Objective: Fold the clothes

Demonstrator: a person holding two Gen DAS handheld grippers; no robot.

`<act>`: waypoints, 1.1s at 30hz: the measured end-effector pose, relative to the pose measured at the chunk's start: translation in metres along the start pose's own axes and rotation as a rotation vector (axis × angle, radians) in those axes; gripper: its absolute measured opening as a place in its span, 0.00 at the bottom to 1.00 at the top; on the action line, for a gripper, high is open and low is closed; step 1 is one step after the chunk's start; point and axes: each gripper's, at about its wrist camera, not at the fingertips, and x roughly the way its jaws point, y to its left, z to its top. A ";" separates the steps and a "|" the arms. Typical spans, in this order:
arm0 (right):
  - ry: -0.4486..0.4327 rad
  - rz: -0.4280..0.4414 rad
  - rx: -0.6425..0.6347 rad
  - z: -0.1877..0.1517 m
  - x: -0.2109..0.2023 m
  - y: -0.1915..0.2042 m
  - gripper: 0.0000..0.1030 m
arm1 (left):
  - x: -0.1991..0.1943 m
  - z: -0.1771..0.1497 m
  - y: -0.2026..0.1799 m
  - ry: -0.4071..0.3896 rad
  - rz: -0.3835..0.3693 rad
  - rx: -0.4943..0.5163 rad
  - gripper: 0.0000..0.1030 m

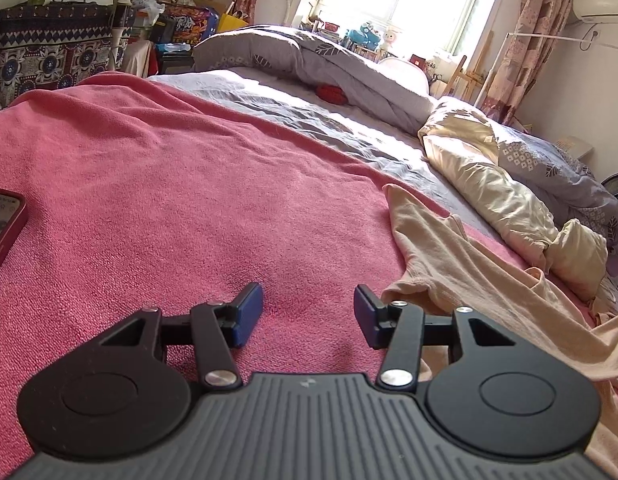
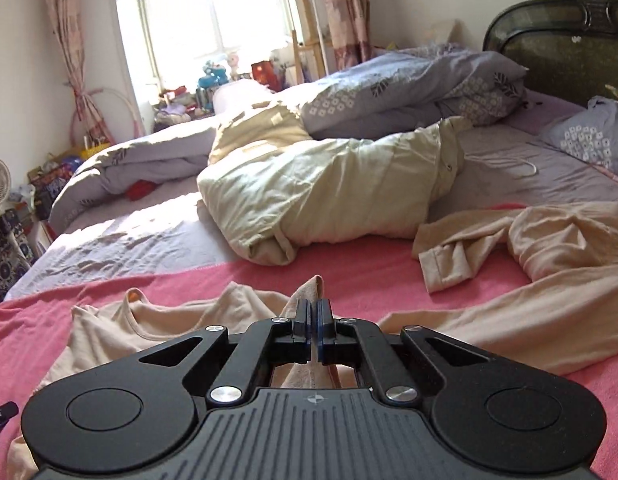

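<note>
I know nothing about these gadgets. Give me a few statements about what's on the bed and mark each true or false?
1. The right gripper has its jaws shut on a fold of the beige shirt. True.
2. The left gripper is also pinching the shirt. False: its jaws are open above the pink blanket, holding nothing.
3. A phone lies on the blanket at the left. True.
4. The shirt is neatly folded. False: it lies crumpled and spread out.
</note>
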 end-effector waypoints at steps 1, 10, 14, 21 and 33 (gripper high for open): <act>-0.007 0.004 0.002 0.004 0.001 0.002 0.04 | 0.000 0.000 0.000 -0.001 -0.001 -0.001 0.53; -0.097 0.120 -0.130 0.060 -0.025 0.052 0.04 | -0.056 -0.019 -0.111 -0.162 -0.128 0.614 0.69; -0.144 0.177 -0.167 0.086 -0.042 0.070 0.04 | -0.034 -0.038 -0.166 -0.177 -0.076 0.861 0.72; -0.203 0.218 -0.256 0.116 -0.066 0.090 0.04 | 0.030 -0.017 -0.165 -0.010 0.104 0.706 0.72; 0.126 -0.031 -0.351 -0.027 0.029 0.071 0.45 | 0.043 -0.015 -0.084 0.024 0.394 0.654 0.74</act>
